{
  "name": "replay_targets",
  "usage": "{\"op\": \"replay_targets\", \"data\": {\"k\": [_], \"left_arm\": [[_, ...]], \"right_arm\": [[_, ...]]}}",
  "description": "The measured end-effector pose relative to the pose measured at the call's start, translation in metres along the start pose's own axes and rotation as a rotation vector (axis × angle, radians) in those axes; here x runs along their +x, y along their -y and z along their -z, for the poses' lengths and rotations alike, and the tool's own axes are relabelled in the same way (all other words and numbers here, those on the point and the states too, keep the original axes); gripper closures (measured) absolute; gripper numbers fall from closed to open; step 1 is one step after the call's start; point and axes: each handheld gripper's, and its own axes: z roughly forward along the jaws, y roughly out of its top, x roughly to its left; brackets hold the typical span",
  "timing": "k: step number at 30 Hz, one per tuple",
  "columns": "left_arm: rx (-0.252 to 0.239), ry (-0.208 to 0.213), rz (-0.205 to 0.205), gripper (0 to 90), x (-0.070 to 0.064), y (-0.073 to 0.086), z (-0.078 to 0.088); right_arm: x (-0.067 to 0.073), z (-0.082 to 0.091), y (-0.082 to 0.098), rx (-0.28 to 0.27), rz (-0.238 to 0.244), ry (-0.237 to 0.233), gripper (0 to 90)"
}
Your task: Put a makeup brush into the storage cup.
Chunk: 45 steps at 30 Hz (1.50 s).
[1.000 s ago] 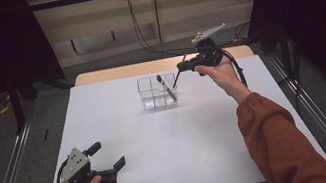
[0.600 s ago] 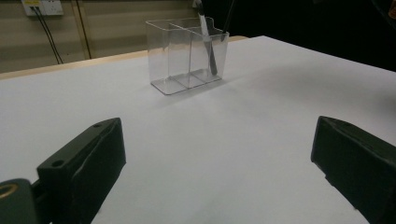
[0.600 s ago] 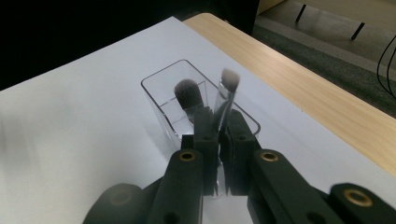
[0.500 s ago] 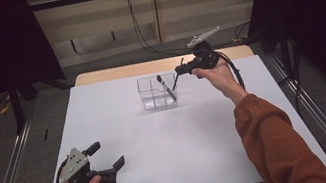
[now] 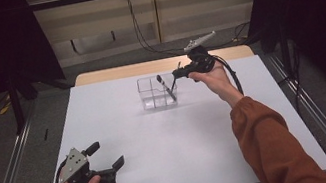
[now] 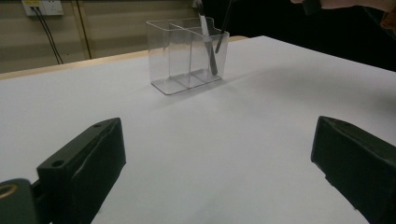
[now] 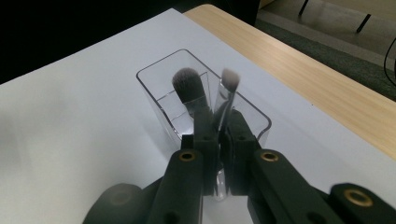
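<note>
Two makeup brushes are in play: one (image 5: 167, 86) already leans in the right end compartment of the clear organizer (image 5: 156, 92) at the table's far middle, the second brush (image 7: 227, 100) is clenched in the right gripper (image 5: 179, 72) just above that end, so lowering and release remain. The left gripper (image 5: 108, 158) rests near the front edge, jaws released and empty. White table (image 5: 170, 141), wooden strip behind, dark curtains, grey floor

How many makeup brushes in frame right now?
2. One brush stands leaning in the clear organizer; the other brush is clamped in the right gripper above the organizer's end compartment. Nothing more visible in the other compartments.
</note>
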Motion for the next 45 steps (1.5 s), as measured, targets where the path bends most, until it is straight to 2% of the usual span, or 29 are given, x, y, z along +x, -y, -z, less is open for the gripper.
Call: {"op": "replay_targets", "data": {"k": [27,38,45], "left_arm": [[0.005,0.004,0.004,2.9,-0.001,0.001,-0.001],[0.005,0.001,0.001,2.9,0.0,0.001,-0.001],[0.003,-0.001,0.008,2.9,0.0,0.001,-0.002]], "right_arm": [[-0.002,-0.011,0.017,-0.028,-0.029,-0.006,85.1],[-0.001,-0.01,0.027,-0.049,-0.029,0.007,75.8],[-0.002,-0.004,0.035,-0.09,-0.037,0.02,59.3]]}}
